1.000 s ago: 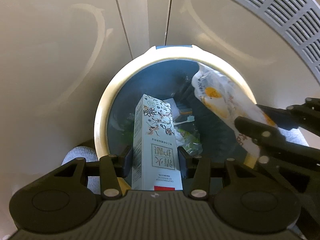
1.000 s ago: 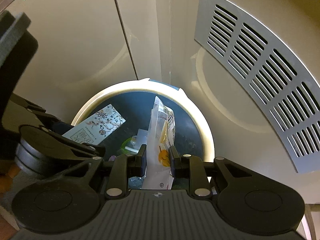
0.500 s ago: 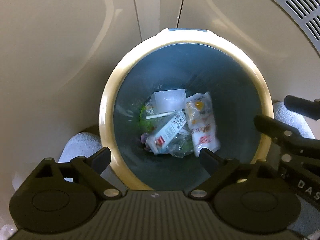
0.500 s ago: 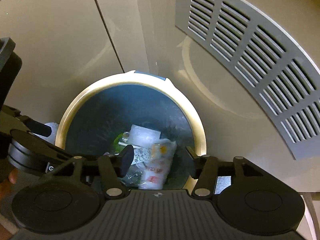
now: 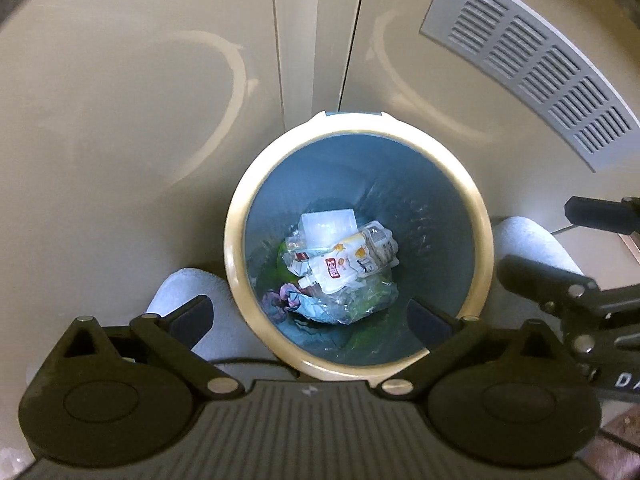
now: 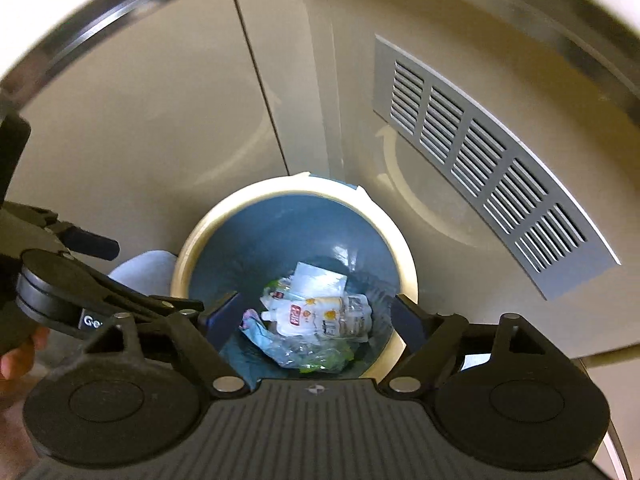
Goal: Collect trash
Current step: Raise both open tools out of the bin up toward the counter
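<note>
The near rim of the trash bin was hidden behind the left claw's body, and the printing on the white pouch inside was too small to read. Crumpled clear plastic covered the litter beneath it. In the right wrist view, a hand was cut off by the left edge, and the grey vent grille ran off the right edge of the left wrist view.

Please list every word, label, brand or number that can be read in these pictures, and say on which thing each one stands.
"DA", cut off by the frame edge: white letters on the body of the right gripper.
"Ge", the rest hidden: white letters on the body of the left gripper.
Red label with white characters on the white pouch in the bin: too blurred to read.
Dark print on the same pouch: too small to read.
</note>
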A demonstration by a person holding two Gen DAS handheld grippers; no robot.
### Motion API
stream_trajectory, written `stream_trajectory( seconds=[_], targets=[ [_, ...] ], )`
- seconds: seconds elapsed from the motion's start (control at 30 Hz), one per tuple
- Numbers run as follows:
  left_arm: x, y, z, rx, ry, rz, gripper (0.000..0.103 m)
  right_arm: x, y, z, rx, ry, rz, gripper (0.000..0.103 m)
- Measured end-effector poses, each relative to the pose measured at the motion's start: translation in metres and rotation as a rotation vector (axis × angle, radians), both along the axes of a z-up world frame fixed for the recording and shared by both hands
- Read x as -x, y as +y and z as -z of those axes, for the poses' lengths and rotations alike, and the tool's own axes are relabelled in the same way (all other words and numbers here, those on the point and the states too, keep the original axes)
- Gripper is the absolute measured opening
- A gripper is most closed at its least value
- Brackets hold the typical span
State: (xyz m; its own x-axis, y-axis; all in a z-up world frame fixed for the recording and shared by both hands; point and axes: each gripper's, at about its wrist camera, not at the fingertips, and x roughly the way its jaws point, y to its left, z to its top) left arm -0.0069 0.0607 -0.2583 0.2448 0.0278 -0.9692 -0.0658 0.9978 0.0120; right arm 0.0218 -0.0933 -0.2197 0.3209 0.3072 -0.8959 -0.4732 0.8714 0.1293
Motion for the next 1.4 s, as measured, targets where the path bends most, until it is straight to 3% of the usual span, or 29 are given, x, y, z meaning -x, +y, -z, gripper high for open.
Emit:
stream_trajectory(
  seconds=[0.2, 0.43, 1.0, 1.27, 1.4],
  targets=[
    [0.027, -0.011, -0.018, -0.053, -0.088, 0.024, 0.103, 0.031, -0.009, -0.027, -0.020, -0.118, 0.001, 0.088],
    [0.043, -0.010, -0.040, -0.077, -0.179, -0.012, 0.103, 0.061, -0.016, -0.048, -0.038, -0.237, -0.068, 0.091],
    [0.058, -0.021, -0.063, -0.135, -0.259, 0.071, 0.103, 0.070, -0.021, -0.057, -0.037, -0.271, -0.044, 0.094],
    [0.068, -0.030, -0.090, -0.218, -0.383, 0.123, 0.103, 0.077, -0.029, -0.072, -0.054, -0.332, -0.030, 0.094],
    [0.071, -0.035, -0.107, -0.222, -0.435, 0.151, 0.103, 0.081, -0.034, -0.086, -0.062, -0.376, -0.033, 0.094]
  ],
)
